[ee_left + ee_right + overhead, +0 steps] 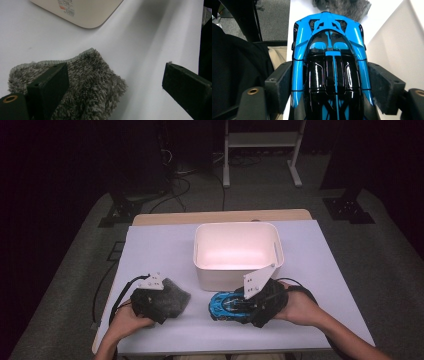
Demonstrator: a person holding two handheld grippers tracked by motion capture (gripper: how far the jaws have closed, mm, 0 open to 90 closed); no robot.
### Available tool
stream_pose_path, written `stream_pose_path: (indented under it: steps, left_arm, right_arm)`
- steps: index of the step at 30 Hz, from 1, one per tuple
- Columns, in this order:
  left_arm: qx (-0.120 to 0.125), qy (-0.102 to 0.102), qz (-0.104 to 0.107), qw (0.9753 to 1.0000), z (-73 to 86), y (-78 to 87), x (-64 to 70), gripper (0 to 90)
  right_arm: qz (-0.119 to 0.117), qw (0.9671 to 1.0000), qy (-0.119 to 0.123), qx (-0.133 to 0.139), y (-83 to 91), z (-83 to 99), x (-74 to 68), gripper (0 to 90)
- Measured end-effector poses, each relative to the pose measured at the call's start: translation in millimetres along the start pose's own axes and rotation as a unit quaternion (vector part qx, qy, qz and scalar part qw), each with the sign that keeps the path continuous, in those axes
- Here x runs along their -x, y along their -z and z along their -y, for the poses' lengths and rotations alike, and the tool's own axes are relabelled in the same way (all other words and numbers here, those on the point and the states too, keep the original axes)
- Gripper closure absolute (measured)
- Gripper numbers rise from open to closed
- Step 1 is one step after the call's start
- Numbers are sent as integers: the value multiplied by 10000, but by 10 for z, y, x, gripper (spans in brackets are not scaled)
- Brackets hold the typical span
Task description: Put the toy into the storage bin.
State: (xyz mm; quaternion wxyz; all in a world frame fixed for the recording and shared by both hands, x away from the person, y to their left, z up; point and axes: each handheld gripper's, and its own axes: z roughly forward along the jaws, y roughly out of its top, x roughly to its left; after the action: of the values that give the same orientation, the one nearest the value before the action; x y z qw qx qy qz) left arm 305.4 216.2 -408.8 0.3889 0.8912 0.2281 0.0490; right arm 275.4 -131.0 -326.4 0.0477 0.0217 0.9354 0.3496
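A blue and black toy car (223, 306) (329, 62) is at the table's front, just before the white bin (235, 270). My right gripper (236, 306) (329, 80) is shut on it, one jaw pressed on each flank. Whether the car rests on the table or is lifted, I cannot tell. A grey fuzzy cloth (175, 296) (92, 87) lies at the front left. My left gripper (165, 304) (116, 72) is open wide over it; one jaw stands on the cloth, the other over bare table.
The white bin (82, 12) (397, 50) stands empty mid-table, close behind both grippers. The white tabletop (160, 250) ends just in front of the hands. Cables, stands and a white rack's legs (260, 160) are on the floor beyond.
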Motion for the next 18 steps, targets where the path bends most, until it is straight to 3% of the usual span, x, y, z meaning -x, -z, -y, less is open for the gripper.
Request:
stream_pose_path:
  steps: [10,18]
  left_arm:
    - [45,16,-17,10000,9,27,-11,64]
    - [144,79,-44,9999,11,51,-3,64]
  right_arm:
    - [128,9997,218,24,278,-288,113,253]
    - [112,9997,174,134,455,-461,293,253]
